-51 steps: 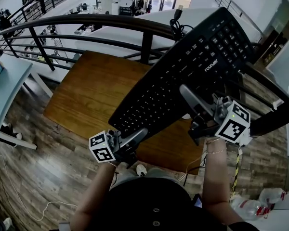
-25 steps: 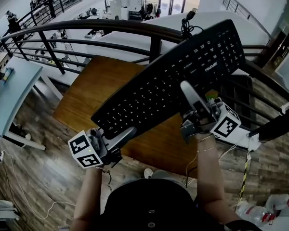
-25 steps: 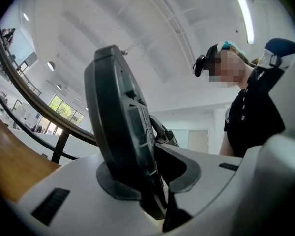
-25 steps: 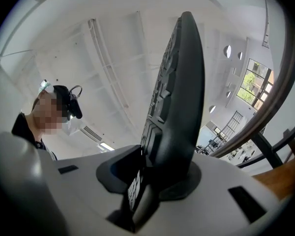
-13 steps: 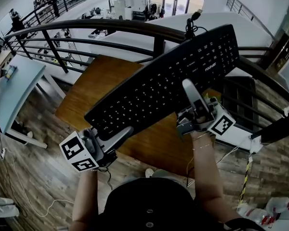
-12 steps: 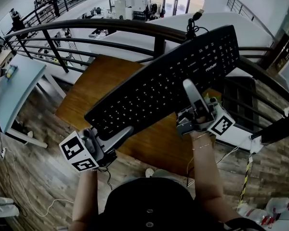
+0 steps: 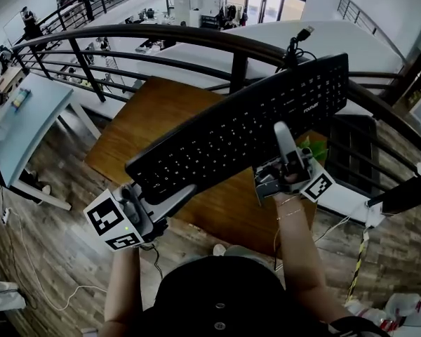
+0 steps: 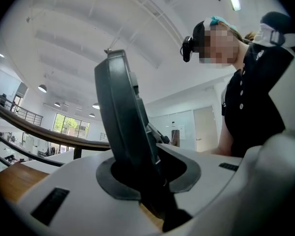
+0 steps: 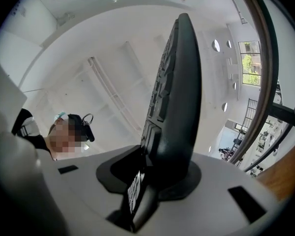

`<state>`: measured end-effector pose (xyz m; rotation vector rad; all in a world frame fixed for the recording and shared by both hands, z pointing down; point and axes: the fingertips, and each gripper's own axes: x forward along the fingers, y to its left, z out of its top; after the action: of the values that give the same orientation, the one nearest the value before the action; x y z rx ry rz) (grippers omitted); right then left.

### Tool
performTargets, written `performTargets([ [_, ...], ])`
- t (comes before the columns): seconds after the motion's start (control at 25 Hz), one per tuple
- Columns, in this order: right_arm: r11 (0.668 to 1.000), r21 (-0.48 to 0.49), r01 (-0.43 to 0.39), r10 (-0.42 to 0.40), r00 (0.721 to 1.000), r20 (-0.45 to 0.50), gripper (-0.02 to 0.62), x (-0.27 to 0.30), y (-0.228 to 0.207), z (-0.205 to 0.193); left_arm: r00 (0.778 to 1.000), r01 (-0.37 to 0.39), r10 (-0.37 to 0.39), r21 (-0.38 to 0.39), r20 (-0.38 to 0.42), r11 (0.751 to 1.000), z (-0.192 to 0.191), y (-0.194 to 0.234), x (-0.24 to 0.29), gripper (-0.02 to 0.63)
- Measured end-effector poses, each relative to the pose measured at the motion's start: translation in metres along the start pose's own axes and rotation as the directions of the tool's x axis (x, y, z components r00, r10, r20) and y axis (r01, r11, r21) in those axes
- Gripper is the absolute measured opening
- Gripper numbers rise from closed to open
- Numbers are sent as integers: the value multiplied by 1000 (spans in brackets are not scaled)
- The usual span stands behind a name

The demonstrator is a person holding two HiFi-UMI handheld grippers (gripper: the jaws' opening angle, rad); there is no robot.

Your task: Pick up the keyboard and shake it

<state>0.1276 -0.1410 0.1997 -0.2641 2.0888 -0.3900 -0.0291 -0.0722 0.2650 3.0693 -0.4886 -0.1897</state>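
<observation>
A long black keyboard is held up in the air, tilted, its right end higher and farther away, with its cable end sticking up by the railing. My left gripper is shut on the keyboard's near left edge; in the left gripper view the keyboard stands edge-on between the jaws. My right gripper is shut on the lower right edge, one finger lying across the keys. In the right gripper view the keyboard rises edge-on from the jaws.
Below the keyboard stands a wooden table. A dark metal railing curves across behind it and down the right side. A pale blue table is at the left, and cables lie on the wood floor.
The keyboard has come down and levelled somewhat, its left end swinging out to the left. Both grippers kept their hold and moved with it.
</observation>
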Motion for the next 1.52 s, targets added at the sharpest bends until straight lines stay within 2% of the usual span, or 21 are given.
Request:
performTargets([
  [0.24,999,35,7,-8,999,32,114,-7,-5,-4,1000,-1,1,1,-17,1000,0,0,-2,107],
  [0.44,999,26,31,-31,999,23,114,-10,-2,-8,1000,-1,1,-23,-17,1000,-5,-3,-6,108],
  [0.84,986,-9,164,-164,986,-36,123,-14,-16,-17,1000,10,-8,-140,16,990,-18,3,-8,109],
  [1.12,961,-22,276,-277,958,-72,129,-19,-32,-24,1000,16,-9,-255,28,967,-29,7,-10,109],
  [1.24,942,-26,334,-335,937,-101,138,-23,-40,-25,999,13,-1,-329,35,944,-34,8,-6,109],
  [1.4,914,-8,405,-402,905,-140,161,-33,-56,-32,999,-6,19,-380,29,925,-43,10,-5,109],
  [1.52,887,10,462,-455,875,-166,167,-50,-74,-42,999,-25,34,-434,13,901,-60,15,-4,110],
])
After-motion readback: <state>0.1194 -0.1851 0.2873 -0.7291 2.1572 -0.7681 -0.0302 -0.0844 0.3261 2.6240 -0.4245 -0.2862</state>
